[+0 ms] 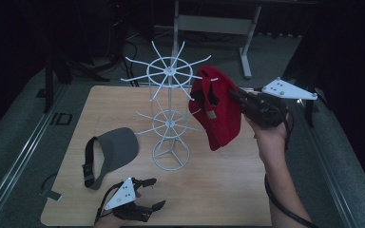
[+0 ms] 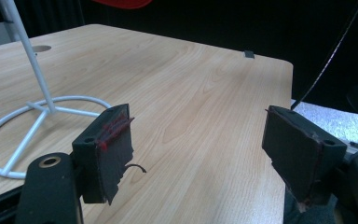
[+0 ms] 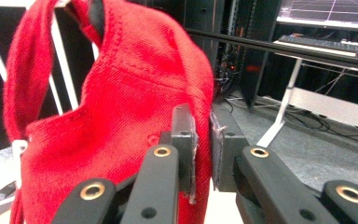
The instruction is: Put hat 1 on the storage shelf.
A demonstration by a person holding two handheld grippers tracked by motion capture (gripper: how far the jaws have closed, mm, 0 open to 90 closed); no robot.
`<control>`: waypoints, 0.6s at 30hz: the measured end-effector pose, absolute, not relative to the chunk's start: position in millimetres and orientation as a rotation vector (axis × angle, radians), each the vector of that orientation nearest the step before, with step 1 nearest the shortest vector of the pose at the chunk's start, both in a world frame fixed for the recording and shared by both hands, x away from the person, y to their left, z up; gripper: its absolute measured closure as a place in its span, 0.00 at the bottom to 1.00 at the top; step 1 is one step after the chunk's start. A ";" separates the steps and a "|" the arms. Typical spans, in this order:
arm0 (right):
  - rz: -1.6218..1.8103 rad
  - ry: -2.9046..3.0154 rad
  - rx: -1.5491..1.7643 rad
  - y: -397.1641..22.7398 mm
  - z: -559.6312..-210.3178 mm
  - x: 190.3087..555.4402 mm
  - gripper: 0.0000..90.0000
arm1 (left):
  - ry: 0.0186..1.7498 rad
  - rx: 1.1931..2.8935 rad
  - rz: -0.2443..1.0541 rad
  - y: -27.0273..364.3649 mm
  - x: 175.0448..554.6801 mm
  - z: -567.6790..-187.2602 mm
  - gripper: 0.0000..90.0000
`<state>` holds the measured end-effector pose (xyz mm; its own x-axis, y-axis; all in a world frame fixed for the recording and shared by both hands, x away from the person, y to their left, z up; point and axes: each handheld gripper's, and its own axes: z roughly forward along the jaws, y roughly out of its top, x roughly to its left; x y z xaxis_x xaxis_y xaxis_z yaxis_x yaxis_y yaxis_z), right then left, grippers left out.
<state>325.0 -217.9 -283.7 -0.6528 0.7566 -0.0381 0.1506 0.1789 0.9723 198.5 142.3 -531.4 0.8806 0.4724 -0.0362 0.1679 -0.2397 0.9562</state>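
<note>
Beside the white wire rack [image 1: 170,114], toward the right edge of the tabletop [image 1: 209,190], the red cap [image 1: 217,108] hangs in the air from the right gripper [image 1: 235,95], its strap end against an upper prong. A likely mishap: the fabric snags, tips the light rack, or slides off a prong. That claw is pinched tight on the cap's cloth. Near the front edge, the left gripper [image 1: 154,194] rests with jaws apart, holding nothing. A grey visor [image 1: 111,152] lies near the left edge.
</note>
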 end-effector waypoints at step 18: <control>1.522 1.958 0.823 -236.6 -295.7 311.9 0.64 | 0.566 1.773 0.300 147.0 200.2 -533.3 0.24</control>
